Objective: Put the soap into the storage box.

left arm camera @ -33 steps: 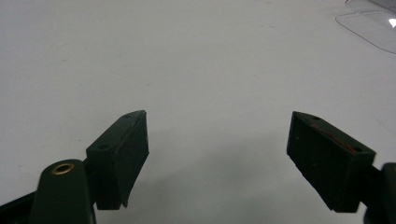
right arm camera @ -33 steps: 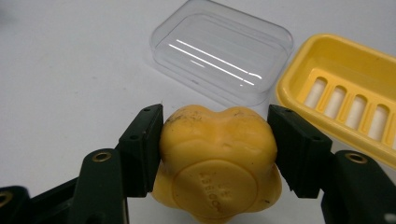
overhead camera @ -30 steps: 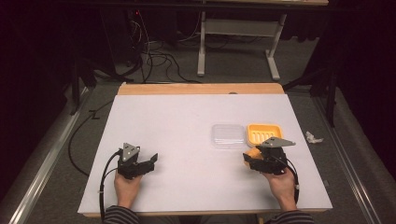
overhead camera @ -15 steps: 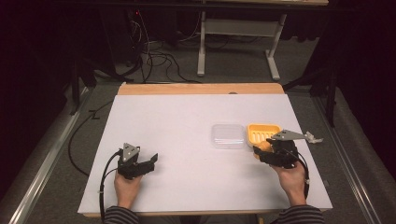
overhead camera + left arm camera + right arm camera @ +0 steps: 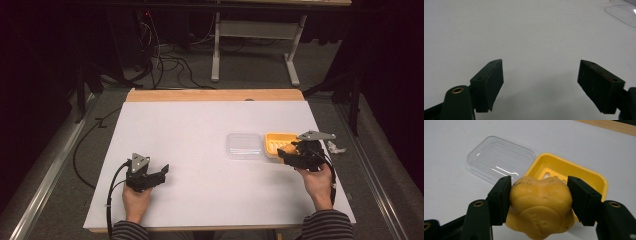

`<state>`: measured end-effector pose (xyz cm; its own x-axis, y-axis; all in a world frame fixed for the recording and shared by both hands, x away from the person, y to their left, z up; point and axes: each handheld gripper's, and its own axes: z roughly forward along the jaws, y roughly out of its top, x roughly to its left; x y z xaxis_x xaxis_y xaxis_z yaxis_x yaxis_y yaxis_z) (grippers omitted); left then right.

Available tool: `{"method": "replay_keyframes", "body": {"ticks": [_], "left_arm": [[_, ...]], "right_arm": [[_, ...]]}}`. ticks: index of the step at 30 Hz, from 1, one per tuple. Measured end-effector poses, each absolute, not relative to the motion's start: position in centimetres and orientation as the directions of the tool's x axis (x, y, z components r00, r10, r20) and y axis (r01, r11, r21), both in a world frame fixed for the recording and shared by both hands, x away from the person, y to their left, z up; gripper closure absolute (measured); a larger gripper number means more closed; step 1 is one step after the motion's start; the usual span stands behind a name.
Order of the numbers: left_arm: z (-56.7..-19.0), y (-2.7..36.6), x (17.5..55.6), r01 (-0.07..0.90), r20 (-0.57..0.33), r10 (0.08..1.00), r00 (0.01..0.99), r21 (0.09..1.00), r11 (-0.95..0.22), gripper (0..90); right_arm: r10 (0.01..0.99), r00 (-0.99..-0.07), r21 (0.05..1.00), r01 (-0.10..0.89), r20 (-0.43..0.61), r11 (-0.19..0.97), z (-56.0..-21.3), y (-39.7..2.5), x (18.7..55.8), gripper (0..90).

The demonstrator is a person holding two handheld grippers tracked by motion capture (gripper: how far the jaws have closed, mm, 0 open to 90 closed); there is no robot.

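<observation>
A: Yellow soap (image 5: 540,206) sat clamped between the right gripper (image 5: 539,200)'s jaws, one jaw on each flank, embossed face toward the camera. Held by the narrow waist, probably so it wouldn't slip.

B: Where, relative to the yellow dish (image 5: 569,171)?

A: At the dish's near edge, lifted off the table (image 5: 200,130), not yet over the slotted floor. From the high view the right gripper (image 5: 291,154) was at the dish (image 5: 274,141)'s near right corner.

B: And the clear lid (image 5: 499,162)?

A: Lay flat just beside the dish, on its left, touching or nearly, can't tell. Off the dish so the tray was open for loading, my guess.

B: Left side?

A: Left gripper (image 5: 159,172) rested well away from the dish, down near the table's front-left. Jaws spread wide, nothing between them, bare white table under them in the left gripper view (image 5: 540,82). Looked parked out of the way, likely waiting for the lid.

B: Anything else near the dish?

A: Small crumpled white scrap (image 5: 336,148) to the dish's right, at the table edge. Too small to identify.
</observation>
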<state>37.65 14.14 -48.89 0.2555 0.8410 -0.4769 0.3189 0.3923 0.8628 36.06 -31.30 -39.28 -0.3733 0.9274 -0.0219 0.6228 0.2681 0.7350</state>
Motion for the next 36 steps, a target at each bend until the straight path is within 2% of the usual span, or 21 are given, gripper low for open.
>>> {"method": "replay_keyframes", "body": {"ticks": [13, 19, 23, 36], "left_arm": [[-48.9, 14.1, 37.6, 0.315, -0.463, 0.849, 0.255, 0.870, 0.379, 21.1], [-48.9, 14.1, 37.6, 0.316, -0.462, 0.850, 0.254, 0.870, 0.379, 21.0], [-48.9, 14.1, 37.6, 0.316, -0.463, 0.849, 0.254, 0.869, 0.380, 21.0], [-48.9, 14.1, 37.6, 0.314, -0.461, 0.850, 0.254, 0.871, 0.378, 20.6]], "right_arm": [[0.953, -0.300, 0.745, 0.642, 0.030, 0.179, -39.7, -32.8, 38.2, 39.0], [0.957, -0.290, 0.733, 0.655, 0.021, 0.183, -40.2, -32.6, 39.2, 38.9], [0.955, -0.290, 0.740, 0.655, 0.056, 0.155, -40.7, -32.7, 39.8, 38.9], [0.961, -0.276, 0.715, 0.677, 0.025, 0.176, -41.2, -32.4, 41.4, 38.9]]}}
